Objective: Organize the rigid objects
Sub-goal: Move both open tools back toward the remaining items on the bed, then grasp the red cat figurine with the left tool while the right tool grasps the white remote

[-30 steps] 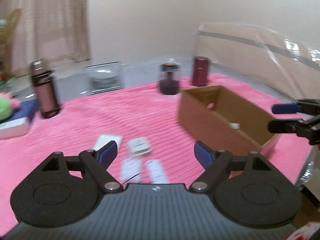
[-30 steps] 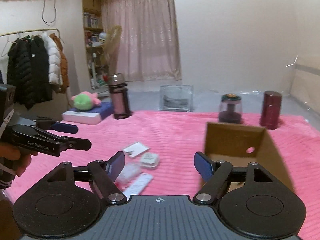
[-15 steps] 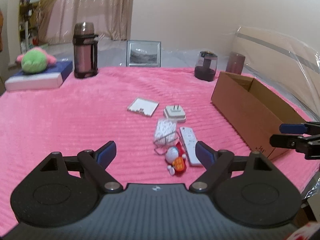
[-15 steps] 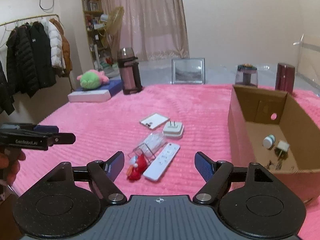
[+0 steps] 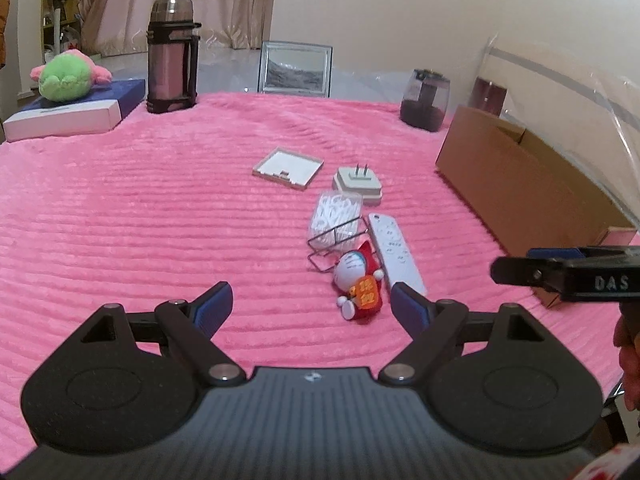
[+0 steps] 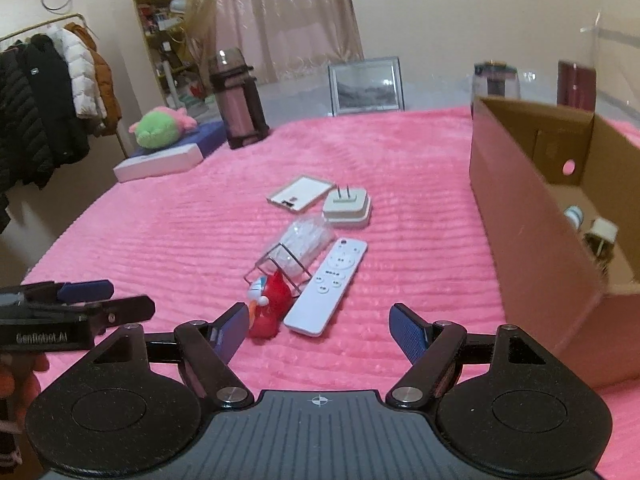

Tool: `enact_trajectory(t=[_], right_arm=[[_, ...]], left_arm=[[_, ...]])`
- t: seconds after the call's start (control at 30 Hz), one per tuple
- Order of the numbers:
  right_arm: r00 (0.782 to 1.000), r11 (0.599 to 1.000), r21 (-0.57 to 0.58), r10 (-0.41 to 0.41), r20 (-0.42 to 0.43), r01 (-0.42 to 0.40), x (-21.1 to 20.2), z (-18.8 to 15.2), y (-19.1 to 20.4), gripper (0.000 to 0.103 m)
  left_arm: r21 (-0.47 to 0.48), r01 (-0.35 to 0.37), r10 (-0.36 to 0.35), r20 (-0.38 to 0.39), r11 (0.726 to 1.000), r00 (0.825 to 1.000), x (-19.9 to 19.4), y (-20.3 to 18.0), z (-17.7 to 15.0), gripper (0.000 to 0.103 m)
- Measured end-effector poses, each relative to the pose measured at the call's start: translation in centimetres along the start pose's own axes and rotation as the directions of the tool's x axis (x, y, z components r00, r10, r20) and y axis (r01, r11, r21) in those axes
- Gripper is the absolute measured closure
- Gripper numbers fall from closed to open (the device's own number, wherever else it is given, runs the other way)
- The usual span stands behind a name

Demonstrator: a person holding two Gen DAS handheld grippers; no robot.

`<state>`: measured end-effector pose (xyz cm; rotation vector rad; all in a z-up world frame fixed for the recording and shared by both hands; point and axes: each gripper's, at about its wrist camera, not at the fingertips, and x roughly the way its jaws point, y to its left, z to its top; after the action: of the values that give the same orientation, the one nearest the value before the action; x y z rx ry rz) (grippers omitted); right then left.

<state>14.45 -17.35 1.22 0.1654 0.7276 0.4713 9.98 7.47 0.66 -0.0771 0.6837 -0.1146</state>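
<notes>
Item: slim white plastic remote control (image 6: 326,286), lying flat on the pink ribbed blanket (image 6: 400,184), touching a small red-and-white cartoon figurine (image 6: 268,308), near the open brown cardboard box (image 6: 520,216). Likely light, stiff, smooth and slippery; grip across the narrow sides, mid-length. Left gripper (image 5: 308,304) and right gripper (image 6: 320,326): jaws apart, empty.
</notes>
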Motion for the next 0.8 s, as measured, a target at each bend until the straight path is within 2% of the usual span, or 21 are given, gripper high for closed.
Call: enact_trajectory(t=[0.2, 0.27, 0.33, 0.53, 0.8], right_arm=[[0.999, 0.999, 0.044, 0.011, -0.04, -0.009, 3.6, 0.2, -0.1, 0.03], [0.998, 0.999, 0.053, 0.017, -0.055, -0.014, 4.8, 0.3, -0.1, 0.035], [0.997, 0.998, 0.055, 0.023, -0.08, -0.019, 6.1, 0.3, -0.1, 0.048], [0.994, 0.997, 0.076, 0.016, -0.112, -0.007, 8.8, 0.2, -0.3, 0.051], [0.989, 0.998, 0.049, -0.039, -0.14, 0.046, 11.4, 0.4, -0.2, 0.056]], left_arm=[[-0.011, 0.005, -0.005, -0.03, 1.0, 1.0, 2.3, 0.7, -0.7, 0.02], [-0.011, 0.006, -0.006, -0.031, 1.0, 1.0, 3.0, 0.9, -0.8, 0.02], [-0.019, 0.01, -0.011, -0.035, 1.0, 0.999, 3.6, 1.2, -0.8, 0.02], [-0.034, 0.014, -0.015, -0.042, 0.999, 0.999, 5.2, 1.8, -0.8, 0.02], [-0.047, 0.022, -0.024, -0.047, 0.999, 0.999, 6.5, 2.0, -0.7, 0.02]])
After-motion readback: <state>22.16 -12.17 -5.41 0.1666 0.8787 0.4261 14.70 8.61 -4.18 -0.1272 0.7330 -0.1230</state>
